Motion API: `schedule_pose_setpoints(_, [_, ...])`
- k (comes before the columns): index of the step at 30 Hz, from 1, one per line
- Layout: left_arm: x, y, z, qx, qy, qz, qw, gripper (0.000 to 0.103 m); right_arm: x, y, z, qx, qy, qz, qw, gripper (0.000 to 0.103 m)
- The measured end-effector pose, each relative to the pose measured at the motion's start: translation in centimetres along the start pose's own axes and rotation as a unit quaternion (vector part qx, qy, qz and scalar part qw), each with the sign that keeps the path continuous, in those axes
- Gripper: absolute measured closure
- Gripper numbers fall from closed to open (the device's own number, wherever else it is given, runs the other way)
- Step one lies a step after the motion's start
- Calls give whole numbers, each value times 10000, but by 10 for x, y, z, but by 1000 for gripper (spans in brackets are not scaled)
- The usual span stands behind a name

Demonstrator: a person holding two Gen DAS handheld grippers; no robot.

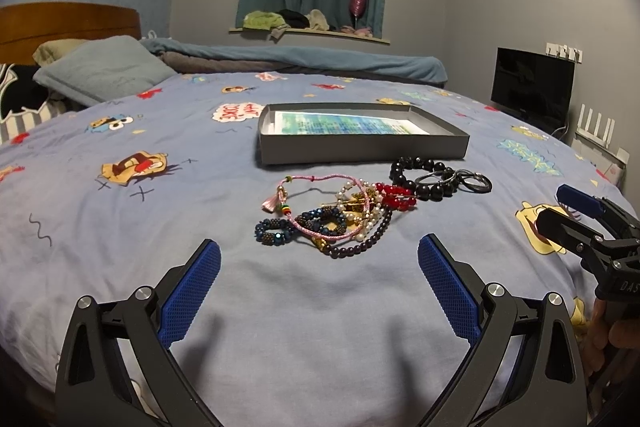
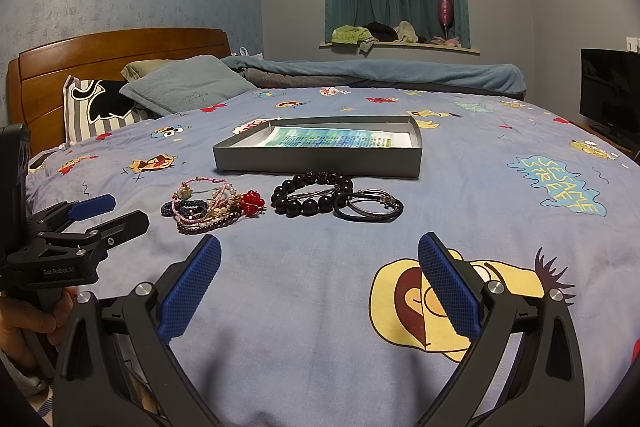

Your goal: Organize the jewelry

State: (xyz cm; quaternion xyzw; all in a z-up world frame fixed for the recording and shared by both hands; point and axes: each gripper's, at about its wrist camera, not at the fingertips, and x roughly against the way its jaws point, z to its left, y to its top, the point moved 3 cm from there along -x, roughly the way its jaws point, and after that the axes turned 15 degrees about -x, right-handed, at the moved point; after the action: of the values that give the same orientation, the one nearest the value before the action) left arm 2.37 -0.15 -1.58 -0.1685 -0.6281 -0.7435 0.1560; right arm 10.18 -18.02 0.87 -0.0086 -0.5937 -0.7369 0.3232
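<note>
Both the left gripper (image 1: 319,263) and right gripper (image 2: 319,263) hung spread and empty over the bed (image 1: 120,227). Tangled bracelets (image 1: 332,215) lay before the tray (image 1: 360,143): light, limp, snag-prone; the stiffer black bead bracelet (image 2: 312,195) looked best pinched across its beads.

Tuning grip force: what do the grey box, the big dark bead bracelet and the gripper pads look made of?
Grey box: matte card, probably; thin folded walls.
Big dark bead bracelet: glossy round beads with highlights, stone, glass or lacquered wood; cannot tell.
Pads: blue, fine cross-hatch texture, likely rubber or printed plastic.
</note>
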Motion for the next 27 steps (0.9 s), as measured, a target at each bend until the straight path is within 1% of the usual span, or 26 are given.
schedule_pose_setpoints(27, [0,0,2,-2,-2,7,10000,5,1,0,0,0,2,-6,10000,5])
